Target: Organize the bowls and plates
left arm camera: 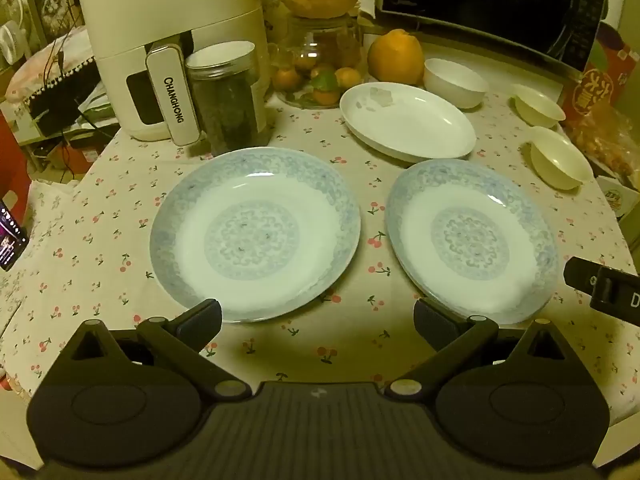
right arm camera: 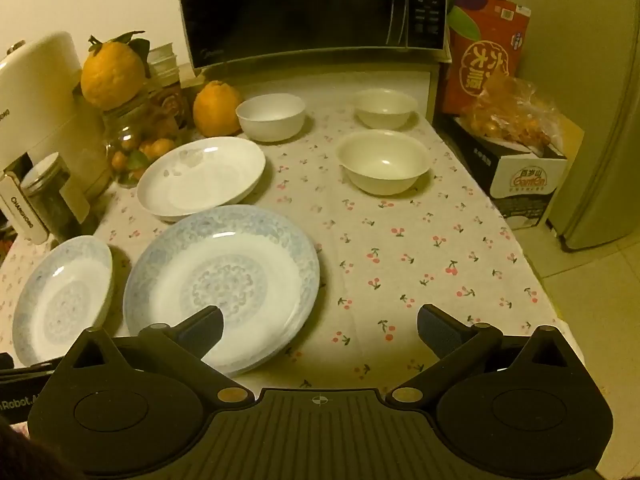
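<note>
Two blue-patterned plates lie side by side on the cherry-print tablecloth: the left plate (left arm camera: 256,232) (right arm camera: 62,300) and the right plate (left arm camera: 472,240) (right arm camera: 224,284). Behind them sits a plain white plate (left arm camera: 408,124) (right arm camera: 200,176). A white bowl (left arm camera: 456,78) (right arm camera: 270,116) and two cream bowls (left arm camera: 538,104) (right arm camera: 386,108), (left arm camera: 560,158) (right arm camera: 384,160) stand farther back. My left gripper (left arm camera: 318,320) hovers open over the cloth at the near rims of the patterned plates. My right gripper (right arm camera: 320,328) is open, its left finger above the right plate's near part. Neither holds anything.
A white air fryer (left arm camera: 168,40), a dark jar (left arm camera: 224,100), a glass jar of fruit (left arm camera: 320,68) and large oranges (left arm camera: 396,56) crowd the back left. A microwave (right arm camera: 312,8) stands behind. Boxes (right arm camera: 516,176) and a red package sit off the table's right edge.
</note>
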